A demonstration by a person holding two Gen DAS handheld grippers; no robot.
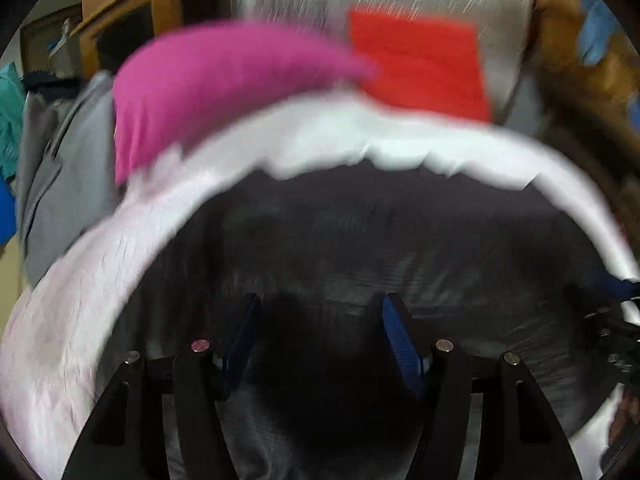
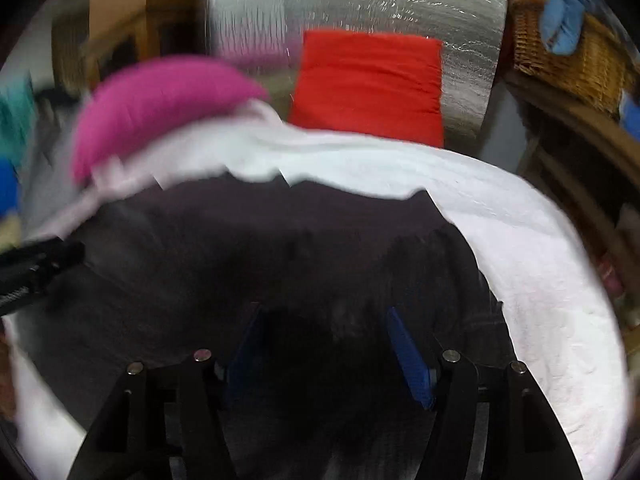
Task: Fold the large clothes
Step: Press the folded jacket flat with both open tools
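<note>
Both pictures are blurry. My left claw [image 1: 320, 344] is spread wide, with nothing between its blue pads [image 1: 402, 350]. My right claw [image 2: 324, 354] is spread wide too, and nothing sits between its two fingers.

Right under both claws lies the dark cloth [image 1: 400, 232], the big piece of clothing. It is spread out on a white cover [image 1: 100, 280] that shows all around it like a pale ring. In the right claw's view the dark cloth [image 2: 260, 240] has its far edge against a bunched part of the white cover [image 2: 540, 300].

Past the cover I see a pink cloth [image 1: 208, 88] on the left and a red cloth [image 1: 420, 68] beside it. They look close, but I cannot tell if they touch. Behind them is a shiny silver sheet [image 2: 380, 4]. A woven basket [image 2: 580, 52] sits far right, with something blue [image 2: 564, 12] hanging on it.

At the left edge of the right view, the black body of my other tool [image 2: 36, 268] pokes in over the dark cloth.
</note>
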